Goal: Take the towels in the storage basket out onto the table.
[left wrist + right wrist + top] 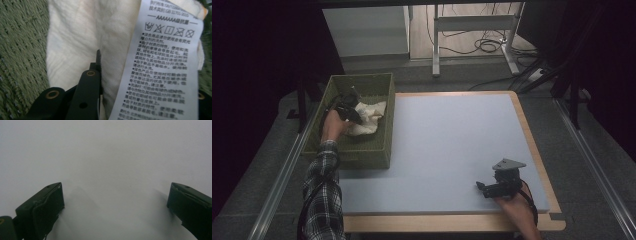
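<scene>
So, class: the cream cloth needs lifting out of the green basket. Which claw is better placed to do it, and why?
The left claw: it is down in the green basket, its jaws pinching a fold of the cream cloth. The right claw rests open at the near right of the table.

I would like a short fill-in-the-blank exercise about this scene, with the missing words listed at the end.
1. The cream cloth lies inside a green woven ____.
2. The left tool is ____ on the cloth.
3. A white care label with printed text is attached to the ____.
4. The right tool, over the grey table, has its jaws ____.

Missing words: basket; shut; cloth; open
</scene>
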The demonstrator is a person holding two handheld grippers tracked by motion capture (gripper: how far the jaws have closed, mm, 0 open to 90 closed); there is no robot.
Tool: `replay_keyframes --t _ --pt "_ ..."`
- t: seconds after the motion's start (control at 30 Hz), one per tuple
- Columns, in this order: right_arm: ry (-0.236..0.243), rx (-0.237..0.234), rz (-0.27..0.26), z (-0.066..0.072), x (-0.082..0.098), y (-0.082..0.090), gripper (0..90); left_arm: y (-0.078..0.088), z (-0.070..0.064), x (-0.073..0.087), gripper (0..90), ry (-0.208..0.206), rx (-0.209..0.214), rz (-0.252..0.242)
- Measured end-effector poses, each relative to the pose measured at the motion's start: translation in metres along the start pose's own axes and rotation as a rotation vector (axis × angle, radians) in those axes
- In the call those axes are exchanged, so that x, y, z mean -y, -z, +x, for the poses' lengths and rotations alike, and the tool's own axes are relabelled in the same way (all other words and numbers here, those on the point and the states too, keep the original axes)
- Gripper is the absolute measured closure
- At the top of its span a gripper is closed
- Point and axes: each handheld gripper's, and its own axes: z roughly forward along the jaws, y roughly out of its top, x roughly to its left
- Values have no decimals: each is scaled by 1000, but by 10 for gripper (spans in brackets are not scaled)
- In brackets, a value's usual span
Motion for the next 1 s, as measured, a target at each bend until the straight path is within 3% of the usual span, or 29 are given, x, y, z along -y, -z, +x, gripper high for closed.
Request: replay_keyframes --t 0.4,1.0 --pt "2 0 0 0 0 0 9 52 0 11 785 16 32 -98" --pt "1 0 1 0 0 0 9 117 -10 26 781 -6 42 -182"
